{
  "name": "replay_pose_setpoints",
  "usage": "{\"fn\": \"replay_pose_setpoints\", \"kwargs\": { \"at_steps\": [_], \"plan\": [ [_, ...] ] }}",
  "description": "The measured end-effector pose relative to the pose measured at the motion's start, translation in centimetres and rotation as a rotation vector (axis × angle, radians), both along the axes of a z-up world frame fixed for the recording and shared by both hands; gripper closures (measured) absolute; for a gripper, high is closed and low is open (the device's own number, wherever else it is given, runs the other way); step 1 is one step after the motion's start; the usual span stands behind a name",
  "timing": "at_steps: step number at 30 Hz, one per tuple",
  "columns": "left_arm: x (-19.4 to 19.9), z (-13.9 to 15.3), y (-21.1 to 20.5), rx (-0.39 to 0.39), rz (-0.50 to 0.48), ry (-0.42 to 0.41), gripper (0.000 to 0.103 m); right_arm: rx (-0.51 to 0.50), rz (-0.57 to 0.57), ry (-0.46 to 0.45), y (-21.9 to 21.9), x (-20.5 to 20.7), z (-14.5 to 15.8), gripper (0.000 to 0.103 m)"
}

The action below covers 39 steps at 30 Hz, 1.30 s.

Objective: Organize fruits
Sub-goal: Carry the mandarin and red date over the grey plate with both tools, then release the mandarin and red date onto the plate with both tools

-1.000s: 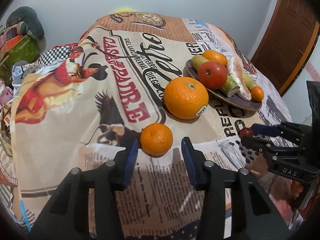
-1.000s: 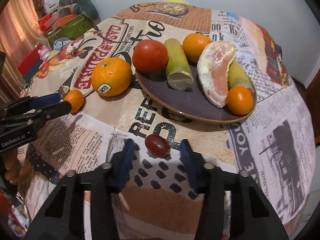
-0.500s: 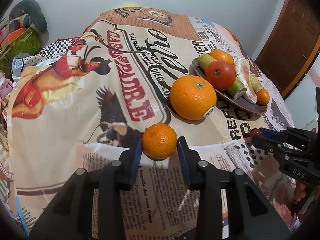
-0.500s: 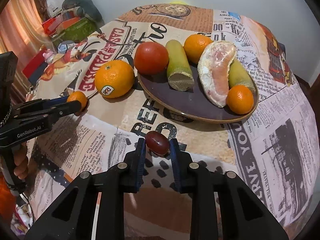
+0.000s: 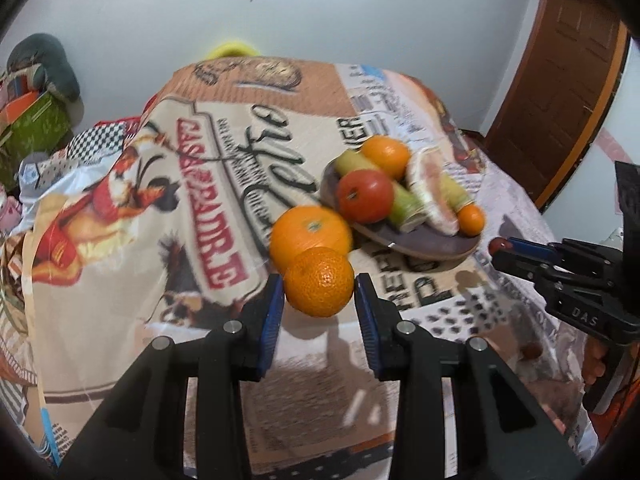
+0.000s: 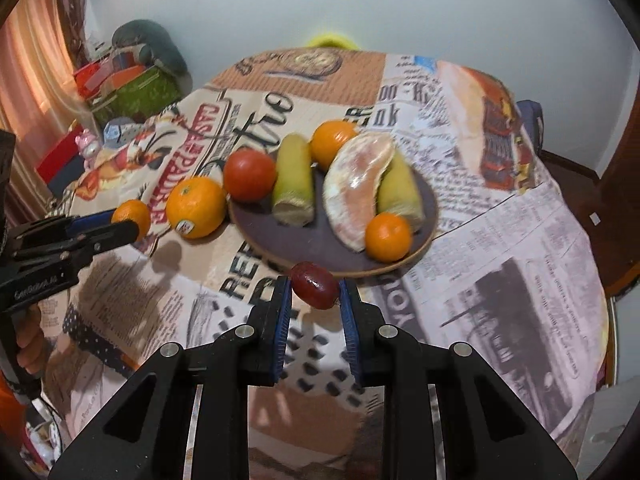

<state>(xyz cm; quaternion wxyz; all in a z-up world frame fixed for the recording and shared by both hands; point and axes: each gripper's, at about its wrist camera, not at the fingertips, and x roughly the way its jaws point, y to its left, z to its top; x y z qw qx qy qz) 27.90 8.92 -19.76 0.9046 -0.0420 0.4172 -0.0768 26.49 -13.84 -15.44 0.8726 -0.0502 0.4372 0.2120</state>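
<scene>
My left gripper (image 5: pixel 319 294) is shut on a small mandarin (image 5: pixel 319 282) and holds it above the printed tablecloth; in the right wrist view the same gripper (image 6: pixel 130 220) and mandarin (image 6: pixel 132 216) show at the left. My right gripper (image 6: pixel 314 290) is shut on a dark red grape (image 6: pixel 314 285), lifted just before the plate's near rim; it shows again (image 5: pixel 500 246) at the right of the left wrist view. A large orange (image 6: pixel 196 207) lies on the cloth beside the dark plate (image 6: pixel 288 240), which holds a tomato (image 6: pixel 250 175), two small oranges, green stalk pieces and a peeled citrus segment (image 6: pixel 356 192).
The round table (image 6: pixel 520 264) falls away at its right and near edges. Boxes and a cushion (image 6: pixel 136 76) are stacked at the back left. A brown door (image 5: pixel 560 92) stands at the far right. A hand (image 6: pixel 28 344) grips the left tool.
Both grippers closed, the left on the mandarin and the right on the grape, then lifted them off the cloth. The plate now looks farther below in both views.
</scene>
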Motion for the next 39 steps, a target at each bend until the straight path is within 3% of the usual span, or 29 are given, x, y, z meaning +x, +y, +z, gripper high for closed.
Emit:
{"fn": "replay_pose_setpoints", "kwargs": {
  "at_steps": [10,16,21,34,39],
  "plan": [
    [3.0,1.0,-3.7,-0.010,-0.056,-0.017,0.067,0.025,-0.007,-0.042,-0.7,2.0,1.0,0.080],
    [4.8,0.5,-5.3,-0.049,-0.084,0.002,0.067,0.006,0.027,-0.030,0.2,3.1,-0.2,0.080],
    [5.6,-0.2,-6.4,-0.037,-0.103,0.012,0.067,-0.001,0.048,-0.005,0.7,3.7,-1.5,0.080],
    [6.7,-1.2,-6.9,-0.048,-0.109,0.048,0.067,-0.017,0.079,0.036,1.0,4.4,-2.9,0.080],
    [6.4,-0.8,-6.9,-0.041,-0.111,0.036,0.067,-0.013,0.086,0.042,1.1,4.3,-2.9,0.073]
  ]
}}
